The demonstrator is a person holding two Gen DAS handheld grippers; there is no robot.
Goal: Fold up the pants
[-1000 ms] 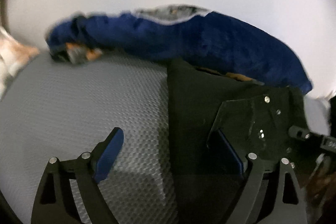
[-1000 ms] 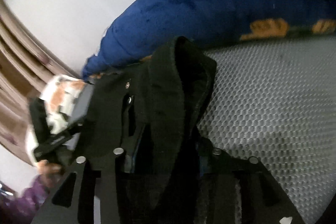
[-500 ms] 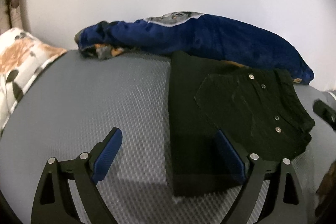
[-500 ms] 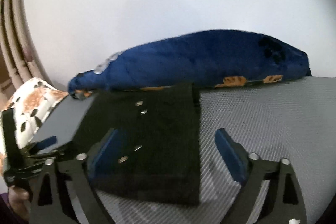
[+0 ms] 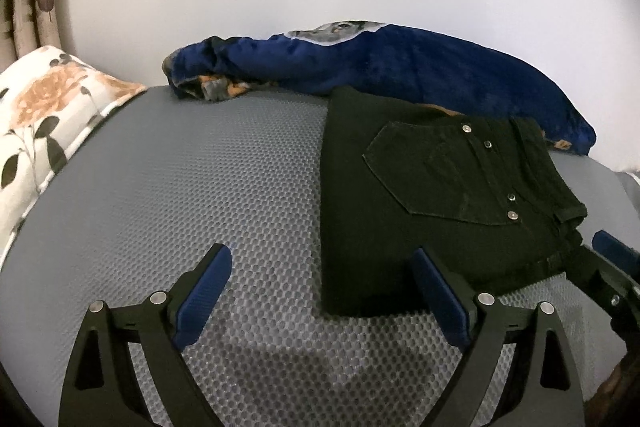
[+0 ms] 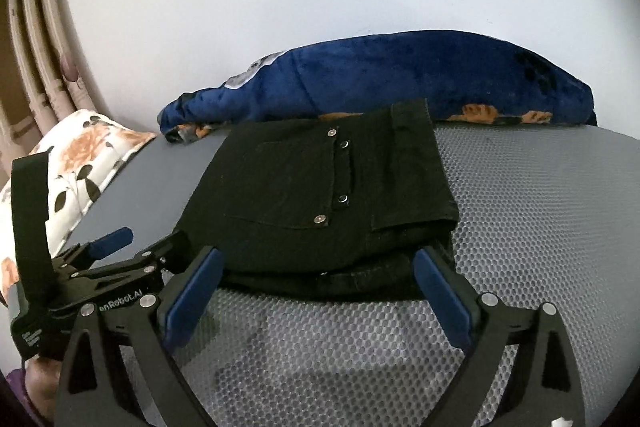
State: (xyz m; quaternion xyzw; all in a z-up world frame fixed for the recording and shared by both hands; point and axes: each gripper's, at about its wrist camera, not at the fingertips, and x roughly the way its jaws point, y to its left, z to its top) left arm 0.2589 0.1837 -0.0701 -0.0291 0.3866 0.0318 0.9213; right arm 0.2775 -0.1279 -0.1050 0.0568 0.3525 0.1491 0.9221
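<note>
Black pants [image 5: 420, 195] lie folded in a flat rectangle on the grey honeycomb mattress [image 5: 200, 187], back pocket and rivets facing up. My left gripper [image 5: 320, 259] is open just short of their near left corner and holds nothing. In the right wrist view the pants [image 6: 320, 187] lie straight ahead. My right gripper [image 6: 318, 259] is opening, its blue pads standing either side of the near folded edge without pressing it. Each gripper shows in the other's view: the right gripper [image 5: 612, 259] at the far right, the left gripper [image 6: 112, 243] at the lower left.
A rumpled blue blanket [image 5: 400, 67] lies along the white wall behind the pants, touching their far edge. A floral pillow [image 5: 40, 115] sits at the left, with curtains [image 6: 36, 67] beyond it. Bare grey mattress stretches left of the pants.
My right gripper let go of the bunched black fabric and drew back. The pants now lie flat and folded. My left gripper pulled back from them too.
</note>
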